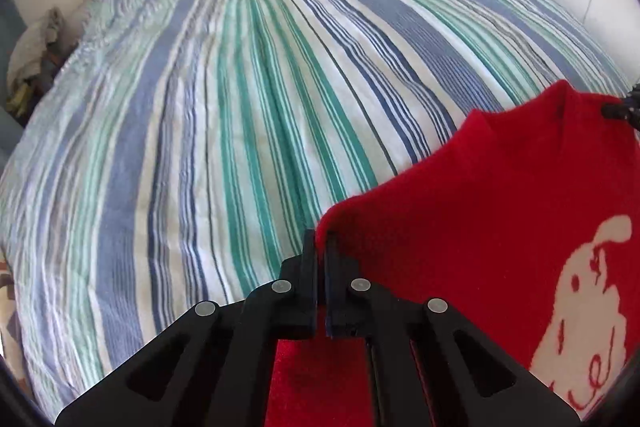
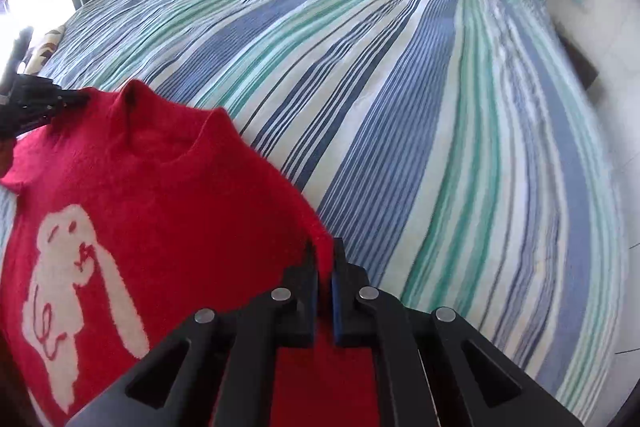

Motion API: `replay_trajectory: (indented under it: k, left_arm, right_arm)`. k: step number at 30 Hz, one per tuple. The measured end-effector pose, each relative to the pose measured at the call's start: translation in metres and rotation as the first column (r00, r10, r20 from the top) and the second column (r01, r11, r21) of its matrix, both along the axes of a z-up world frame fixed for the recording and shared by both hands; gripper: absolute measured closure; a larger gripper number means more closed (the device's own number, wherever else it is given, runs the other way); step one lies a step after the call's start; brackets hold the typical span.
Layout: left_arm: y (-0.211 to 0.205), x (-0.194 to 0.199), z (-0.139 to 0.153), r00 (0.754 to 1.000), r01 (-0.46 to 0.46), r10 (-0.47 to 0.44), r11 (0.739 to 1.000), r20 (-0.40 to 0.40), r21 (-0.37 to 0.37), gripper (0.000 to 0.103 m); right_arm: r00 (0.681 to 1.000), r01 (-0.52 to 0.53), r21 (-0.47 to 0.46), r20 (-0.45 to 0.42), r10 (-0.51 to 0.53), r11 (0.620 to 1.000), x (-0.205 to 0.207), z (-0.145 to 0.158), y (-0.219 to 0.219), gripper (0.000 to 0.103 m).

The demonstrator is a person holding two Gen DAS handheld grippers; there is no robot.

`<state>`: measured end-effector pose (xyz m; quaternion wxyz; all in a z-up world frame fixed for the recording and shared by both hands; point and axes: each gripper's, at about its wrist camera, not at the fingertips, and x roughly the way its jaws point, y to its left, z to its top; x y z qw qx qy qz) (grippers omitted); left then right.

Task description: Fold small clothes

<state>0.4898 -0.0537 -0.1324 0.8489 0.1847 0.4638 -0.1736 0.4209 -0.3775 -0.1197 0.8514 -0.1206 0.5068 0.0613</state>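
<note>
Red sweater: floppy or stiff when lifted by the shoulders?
Likely floppy: the sweater sags between the left gripper and right gripper. Its fuzzy knit probably grips well. It looks small, so probably light.

Fuzzy knit red sweater (image 2: 168, 195), crinkled woven bedspread (image 1: 240, 107), matt plastic grippers

No legible text, labels, brands or numbers in either wrist view. The sweater (image 2: 168, 195) carries only a white figure motif (image 2: 72, 291) with red squiggles; I cannot read these as letters. The bedspread (image 1: 240, 107) shows stripes only.
</note>
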Motion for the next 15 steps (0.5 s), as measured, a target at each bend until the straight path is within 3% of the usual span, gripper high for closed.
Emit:
replay_trajectory:
  k: [3,7,11,13,14,15]
  left_arm:
    - [0.0,0.013,-0.006,0.997,-0.063,0.063,0.998,0.039,0.01,0.103]
    - [0.002,0.02,-0.033,0.993,-0.112,0.111,0.993,0.03,0.024,0.103]
    - [-0.002,0.023,-0.038,0.993,-0.109,0.107,0.993,0.053,0.051,0.096]
    - [0.006,0.024,-0.025,0.991,-0.13,0.13,0.991,0.02,0.013,0.079]
    - [0.014,0.024,-0.015,0.988,-0.151,0.151,0.989,0.015,-0.006,0.053]
    - [0.022,0.019,-0.004,0.986,-0.165,0.166,0.986,0.033,-0.03,0.041]
  right_arm:
    - [0.997,0.059,-0.038,0.054,-0.057,0.998,0.004,0.002,0.0,0.099]
    - [0.994,0.109,-0.071,0.024,-0.108,0.992,0.013,-0.025,-0.005,0.099]
    - [0.992,0.123,-0.042,0.013,-0.122,0.992,0.014,-0.033,-0.01,0.097]
    - [0.989,0.146,0.0,0.017,-0.146,0.989,0.013,-0.025,-0.02,0.07]
    - [0.984,0.177,-0.004,0.025,-0.176,0.984,0.009,-0.019,-0.026,0.04]
    - [0.98,0.196,0.001,0.046,-0.196,0.981,0.002,-0.01,-0.032,0.032]
